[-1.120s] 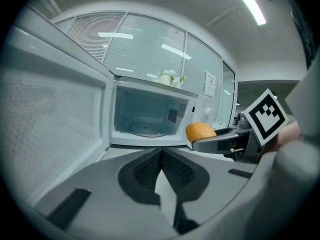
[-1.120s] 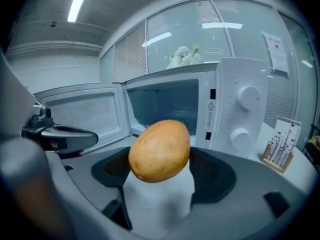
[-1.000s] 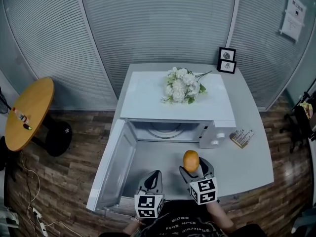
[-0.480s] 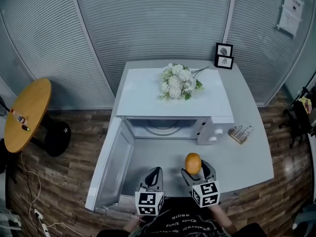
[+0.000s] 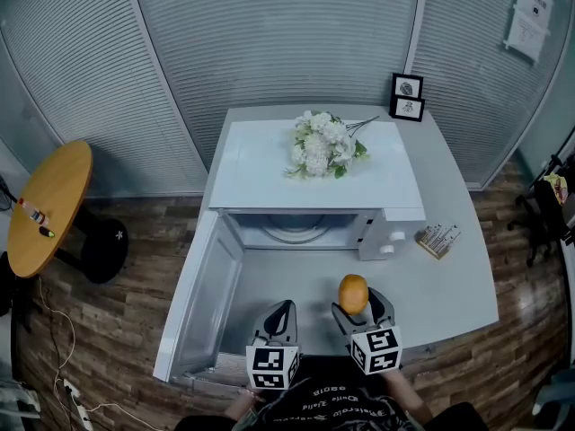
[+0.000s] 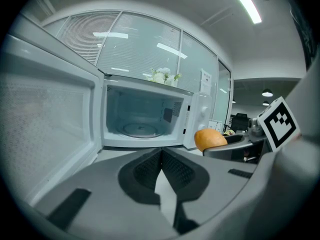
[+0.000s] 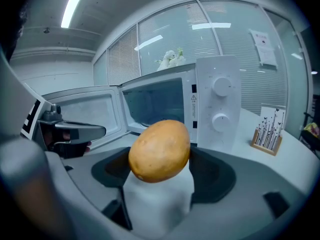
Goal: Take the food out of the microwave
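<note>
The orange food [image 5: 353, 294] is being gripped by the right hand-held gripper [image 5: 359, 308] over the worktop [image 5: 449, 285], clear of the open microwave [image 5: 314, 173], the left hand-held gripper [image 5: 281, 311] being held closed and empty; only setting-down seems left.

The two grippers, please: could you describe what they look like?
The left gripper and right gripper match: dark grey bodies, two tapered jaws lined with black ribbed pads, and a white cube bearing black square markers. The person wears a dark printed top.
</note>
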A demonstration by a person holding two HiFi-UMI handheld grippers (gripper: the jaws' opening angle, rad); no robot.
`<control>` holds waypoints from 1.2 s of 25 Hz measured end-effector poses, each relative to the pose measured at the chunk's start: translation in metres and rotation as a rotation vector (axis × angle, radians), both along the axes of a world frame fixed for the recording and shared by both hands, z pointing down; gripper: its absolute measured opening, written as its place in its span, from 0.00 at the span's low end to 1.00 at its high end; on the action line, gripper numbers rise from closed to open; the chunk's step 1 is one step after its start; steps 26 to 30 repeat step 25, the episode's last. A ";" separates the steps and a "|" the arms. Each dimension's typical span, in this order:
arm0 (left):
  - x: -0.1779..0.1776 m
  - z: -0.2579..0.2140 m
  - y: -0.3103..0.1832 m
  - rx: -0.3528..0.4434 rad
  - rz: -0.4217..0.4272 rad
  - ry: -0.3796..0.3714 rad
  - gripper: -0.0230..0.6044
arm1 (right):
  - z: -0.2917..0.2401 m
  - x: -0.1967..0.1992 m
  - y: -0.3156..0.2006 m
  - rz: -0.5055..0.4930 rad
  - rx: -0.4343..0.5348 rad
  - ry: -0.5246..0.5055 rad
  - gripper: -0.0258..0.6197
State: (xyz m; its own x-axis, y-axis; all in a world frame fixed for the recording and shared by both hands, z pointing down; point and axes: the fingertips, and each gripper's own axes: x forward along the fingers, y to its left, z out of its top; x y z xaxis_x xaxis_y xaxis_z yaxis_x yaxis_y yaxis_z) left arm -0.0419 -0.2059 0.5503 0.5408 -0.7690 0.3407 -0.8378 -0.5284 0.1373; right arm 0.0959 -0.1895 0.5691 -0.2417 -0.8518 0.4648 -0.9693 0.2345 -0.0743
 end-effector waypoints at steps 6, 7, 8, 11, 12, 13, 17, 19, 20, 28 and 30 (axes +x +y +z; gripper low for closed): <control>0.003 0.000 -0.004 0.003 0.000 -0.002 0.05 | 0.001 0.000 -0.003 -0.010 -0.001 0.008 0.59; 0.003 -0.001 -0.004 0.004 0.001 -0.003 0.05 | 0.001 0.000 -0.003 -0.010 -0.001 0.007 0.59; 0.004 -0.001 -0.004 0.004 0.002 -0.004 0.05 | 0.002 0.000 -0.004 -0.011 -0.001 0.006 0.59; 0.004 0.001 -0.005 -0.002 0.001 -0.003 0.05 | 0.003 0.001 -0.004 -0.011 -0.005 0.003 0.60; 0.004 0.002 -0.005 -0.004 -0.001 -0.003 0.05 | 0.003 0.002 -0.004 -0.010 -0.006 0.002 0.59; 0.004 0.002 -0.005 -0.005 -0.002 -0.002 0.05 | 0.004 0.002 -0.004 -0.009 -0.007 0.002 0.59; 0.004 0.003 -0.007 -0.008 -0.001 -0.010 0.05 | 0.005 0.001 -0.006 -0.012 -0.012 -0.003 0.59; 0.004 0.004 -0.006 -0.009 0.000 -0.010 0.05 | 0.006 0.001 -0.005 -0.013 -0.013 -0.001 0.59; 0.005 0.003 -0.007 -0.009 0.000 -0.008 0.05 | 0.006 0.002 -0.005 -0.012 -0.012 0.001 0.59; 0.003 0.004 -0.011 -0.007 -0.013 -0.002 0.05 | 0.006 0.002 -0.009 -0.014 -0.008 0.005 0.59; 0.003 0.004 -0.011 -0.007 -0.013 -0.002 0.05 | 0.006 0.002 -0.009 -0.014 -0.008 0.005 0.59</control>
